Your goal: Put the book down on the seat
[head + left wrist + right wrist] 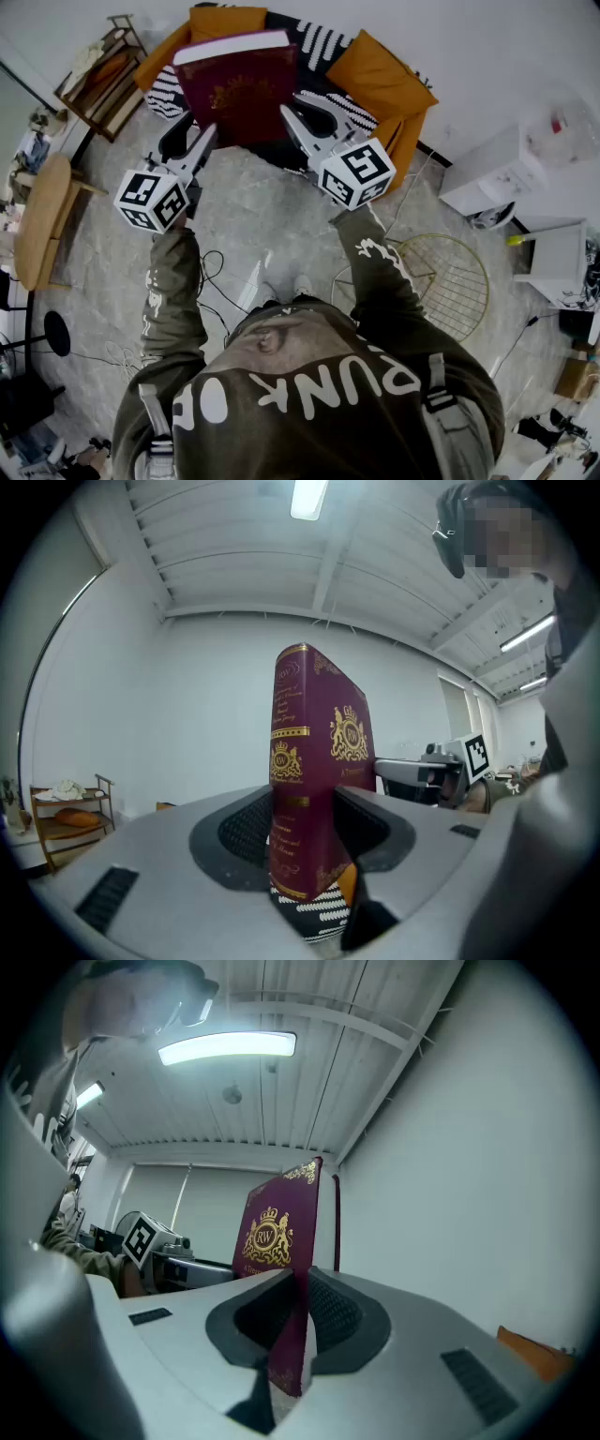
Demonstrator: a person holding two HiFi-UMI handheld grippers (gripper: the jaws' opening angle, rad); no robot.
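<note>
A thick maroon book [239, 84] with gold crests is held in the air, both grippers closed on it, over an orange armchair [384, 80] that has a black-and-white striped cushion [328, 42]. My left gripper [195, 129] grips the book's near left edge. In the left gripper view the book [314, 761] stands upright, and the jaws of my left gripper [305, 827] stand wide with the pads against its spine and cover. My right gripper [302, 111] holds the near right side. In the right gripper view my right gripper [295, 1321] pinches a thin edge of the book [277, 1232].
A wooden shelf rack [98, 80] stands left of the armchair, and a round wooden table [37, 220] is at the far left. A gold wire stool [450, 277] and a white cabinet [492, 173] are on the right. Cables [211, 272] lie on the grey floor.
</note>
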